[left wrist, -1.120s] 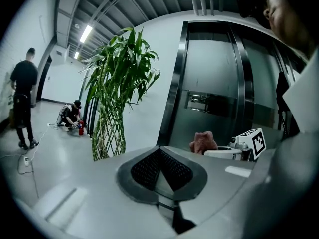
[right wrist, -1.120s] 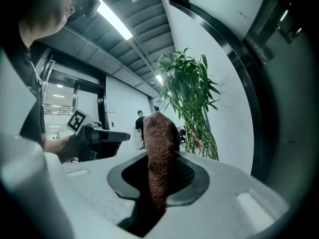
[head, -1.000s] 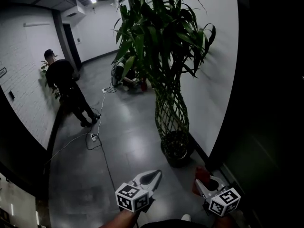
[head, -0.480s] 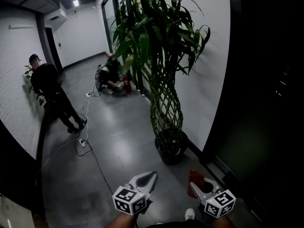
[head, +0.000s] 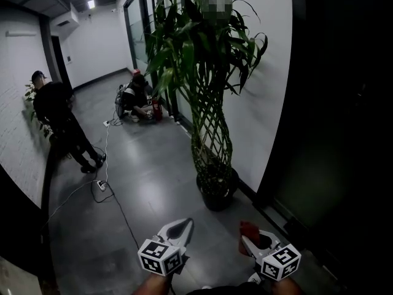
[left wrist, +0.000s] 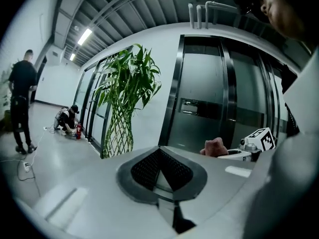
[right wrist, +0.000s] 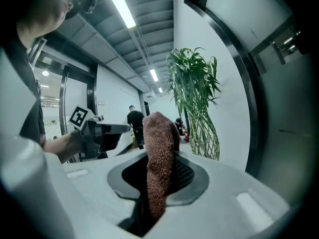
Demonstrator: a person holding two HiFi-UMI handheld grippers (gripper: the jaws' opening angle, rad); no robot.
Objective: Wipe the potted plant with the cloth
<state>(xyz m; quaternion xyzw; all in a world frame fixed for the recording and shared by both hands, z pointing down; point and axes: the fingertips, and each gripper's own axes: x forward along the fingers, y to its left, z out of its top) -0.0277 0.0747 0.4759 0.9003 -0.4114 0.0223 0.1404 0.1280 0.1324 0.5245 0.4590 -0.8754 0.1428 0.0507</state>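
Cloth (right wrist: 159, 158) stood pinched between the clenched jaws of the right gripper (head: 250, 241), its red end poking up past the tips. The left gripper (left wrist: 160, 169) was closed tight on nothing. Both were well apart from the potted plant (head: 202, 60), whose dark pot (head: 216, 192) stood on the grey floor (head: 153, 183) beside the white wall (head: 270, 91).

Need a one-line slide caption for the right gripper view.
Right gripper shut on a reddish cloth, potted plant ahead by the white wall.
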